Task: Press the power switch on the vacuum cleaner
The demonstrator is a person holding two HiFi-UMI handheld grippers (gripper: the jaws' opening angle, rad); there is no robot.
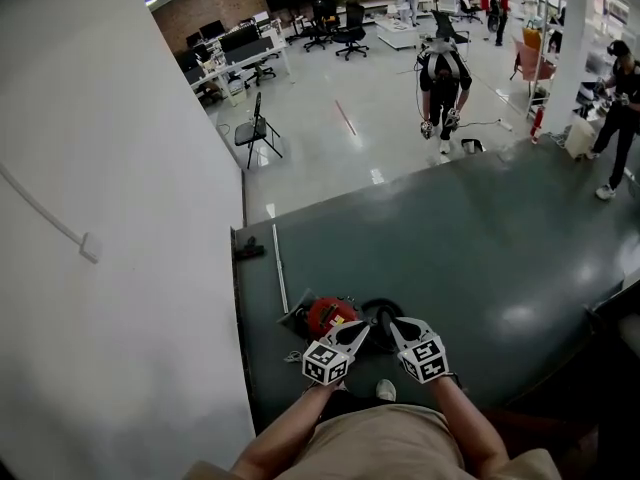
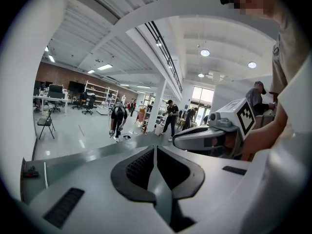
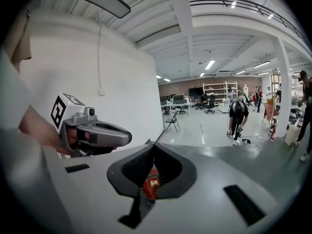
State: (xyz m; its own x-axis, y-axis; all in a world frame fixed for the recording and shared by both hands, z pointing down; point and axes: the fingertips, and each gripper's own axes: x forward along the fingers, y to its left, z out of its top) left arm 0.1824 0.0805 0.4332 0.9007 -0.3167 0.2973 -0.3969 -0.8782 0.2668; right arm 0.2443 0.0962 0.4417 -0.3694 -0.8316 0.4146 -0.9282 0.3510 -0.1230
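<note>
A red vacuum cleaner (image 1: 330,316) with a black round part (image 1: 381,318) lies on the dark green floor (image 1: 480,258) just in front of me, seen in the head view. My left gripper (image 1: 360,332) hovers over its right side, jaws together and holding nothing. My right gripper (image 1: 393,324) hangs close beside it above the black part, also shut and empty. In the left gripper view the left gripper (image 2: 155,150) is closed, with the right gripper (image 2: 209,135) beside it. Through the closed right gripper (image 3: 155,147) a bit of red vacuum (image 3: 151,183) shows. No power switch is visible.
A white wall (image 1: 100,218) stands close on my left. A thin white pole (image 1: 280,268) lies on the green floor beside the vacuum. Farther off are a folding chair (image 1: 255,128), a bending person (image 1: 443,78) and another person (image 1: 620,108) at the right.
</note>
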